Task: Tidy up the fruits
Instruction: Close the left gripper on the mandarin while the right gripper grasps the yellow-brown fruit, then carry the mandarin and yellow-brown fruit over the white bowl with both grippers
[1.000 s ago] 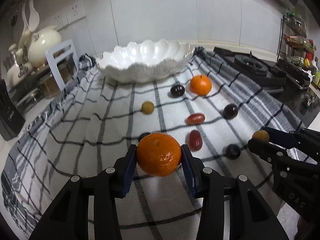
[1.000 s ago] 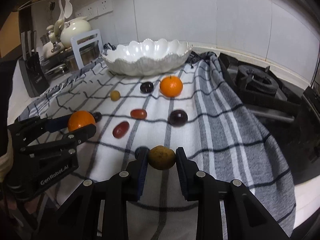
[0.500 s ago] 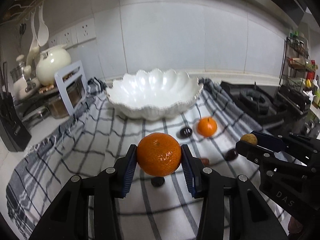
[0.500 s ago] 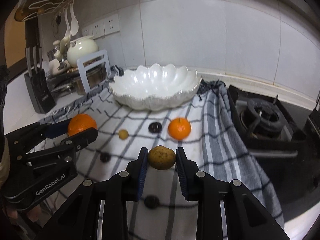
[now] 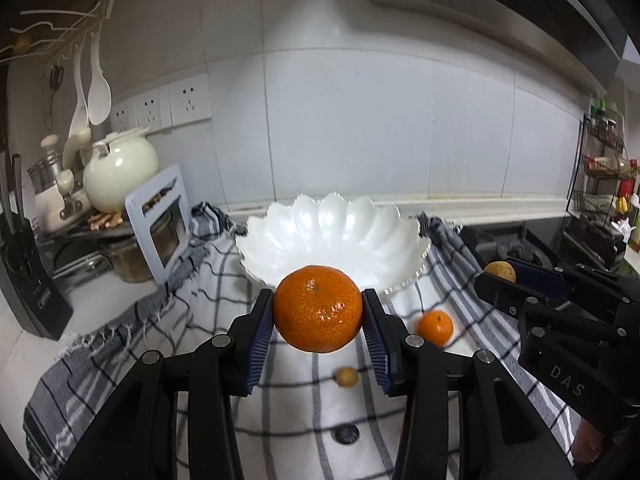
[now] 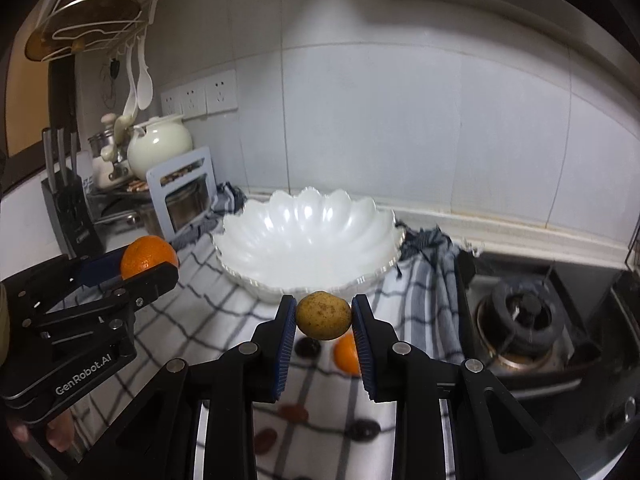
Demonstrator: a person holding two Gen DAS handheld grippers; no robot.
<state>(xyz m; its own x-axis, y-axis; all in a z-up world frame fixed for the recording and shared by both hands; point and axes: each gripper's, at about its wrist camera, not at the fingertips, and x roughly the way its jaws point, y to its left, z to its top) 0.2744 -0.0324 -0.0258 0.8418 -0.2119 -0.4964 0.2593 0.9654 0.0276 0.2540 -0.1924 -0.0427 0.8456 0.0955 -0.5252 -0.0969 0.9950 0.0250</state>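
Meanwhile, white bowl [image 5: 336,240] holds nothing; left jaws grip tangerine [image 5: 317,308], right jaws grip brown fruit [image 6: 323,315].

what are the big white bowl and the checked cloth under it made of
White bowl: probably glazed ceramic, or possibly glossy plastic; it has a smooth scalloped rim and bright highlights across its inside. Checked cloth: woven fabric, likely cotton; it looks matte, shows grey and dark stripes, drapes in folds and has a frayed edge.
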